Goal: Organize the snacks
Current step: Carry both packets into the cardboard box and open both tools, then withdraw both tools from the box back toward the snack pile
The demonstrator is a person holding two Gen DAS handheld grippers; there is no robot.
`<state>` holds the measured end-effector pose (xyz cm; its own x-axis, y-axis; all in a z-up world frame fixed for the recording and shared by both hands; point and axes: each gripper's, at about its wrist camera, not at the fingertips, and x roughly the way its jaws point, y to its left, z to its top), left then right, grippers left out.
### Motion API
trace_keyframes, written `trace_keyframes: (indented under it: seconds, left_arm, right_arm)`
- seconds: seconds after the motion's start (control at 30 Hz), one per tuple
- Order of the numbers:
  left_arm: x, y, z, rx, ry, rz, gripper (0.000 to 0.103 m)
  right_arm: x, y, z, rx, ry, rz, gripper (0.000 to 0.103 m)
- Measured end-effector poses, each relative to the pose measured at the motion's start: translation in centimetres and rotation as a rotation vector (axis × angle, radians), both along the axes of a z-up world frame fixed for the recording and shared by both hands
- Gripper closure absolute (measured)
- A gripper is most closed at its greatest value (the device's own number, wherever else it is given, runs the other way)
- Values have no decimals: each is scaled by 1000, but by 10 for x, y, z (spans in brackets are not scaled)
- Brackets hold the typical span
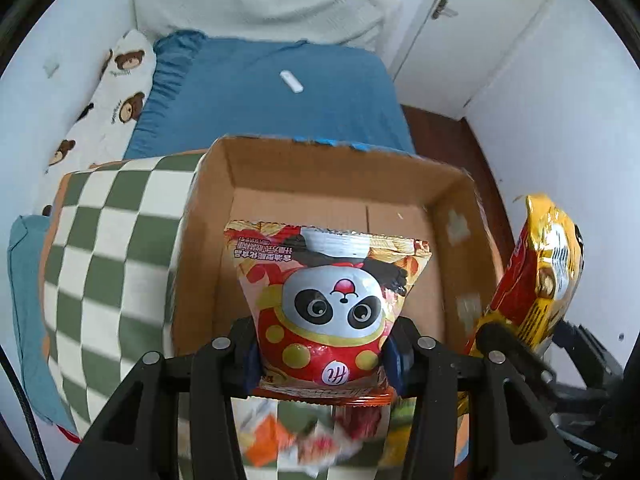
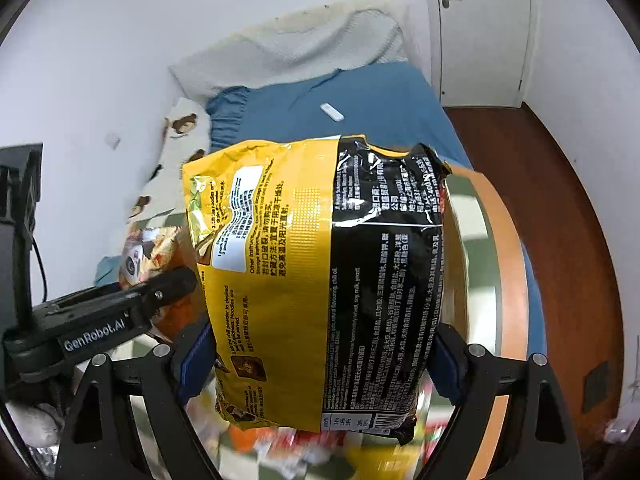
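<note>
My left gripper (image 1: 322, 354) is shut on a red panda-print snack bag (image 1: 330, 300) and holds it over the near edge of an open cardboard box (image 1: 208, 216), whose inside looks bare. My right gripper (image 2: 320, 354) is shut on a large yellow and black noodle packet (image 2: 320, 272), held upright above the checkered surface. That packet also shows at the right in the left wrist view (image 1: 540, 276). The left gripper with the panda bag shows at the left in the right wrist view (image 2: 136, 304). Several loose snack packs (image 1: 316, 436) lie blurred below my left fingers.
The box stands on a green and white checkered mat (image 1: 104, 248) on a bed with a blue sheet (image 1: 264, 92). A small white remote (image 1: 291, 81) lies on the sheet. A bear-print pillow (image 1: 120, 92) lies by the wall. A white door (image 2: 484, 32) and wood floor (image 2: 560, 208) are at right.
</note>
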<state>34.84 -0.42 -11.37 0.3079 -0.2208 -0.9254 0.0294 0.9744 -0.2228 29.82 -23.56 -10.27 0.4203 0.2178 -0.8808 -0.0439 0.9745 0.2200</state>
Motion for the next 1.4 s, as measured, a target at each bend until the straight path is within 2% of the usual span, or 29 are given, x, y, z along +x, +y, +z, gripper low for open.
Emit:
trace_keyframes:
  seconds: [0.1, 0.17, 0.23, 0.37, 0.47, 0.67, 0.7, 0.77, 0.8, 0.83, 1.13, 1.4]
  left_arm:
    - [50, -2, -31, -9, 89, 23, 58]
    - [69, -6, -47, -10, 134, 26, 58]
    - [88, -12, -66, 14, 166, 24, 58]
    - [104, -18, -95, 14, 227, 19, 58]
    - [113, -25, -106, 16, 258, 11, 58]
    - [131, -35, -120, 41, 314, -5, 57]
    - [133, -37, -121, 44, 318, -5, 54]
    - [135, -39, -120, 57, 309, -7, 36]
    - [136, -39, -119, 70, 301, -11, 22]
    - [137, -39, -119, 79, 293, -9, 15]
    - [124, -25, -106, 101, 229, -16, 14]
    - [76, -14, -72, 142, 88, -15, 14]
  right_arm:
    - [46, -1, -30, -24, 80, 14, 13]
    - [72, -1, -56, -29, 152, 30, 13]
    - [90, 1, -69, -43, 203, 42, 13]
    - [114, 1, -114, -70, 282, 63, 13]
    - [125, -2, -137, -73, 331, 74, 13]
    - [145, -2, -157, -82, 392, 88, 12]
    - [152, 3, -161, -87, 407, 87, 12]
    - [157, 0, -172, -97, 425, 77, 8]
    - [161, 1, -172, -100, 417, 77, 7]
    - [162, 0, -172, -105, 411, 75, 6]
    - [146, 8, -151, -112, 392, 61, 5]
    - [101, 1, -118, -132, 296, 29, 5]
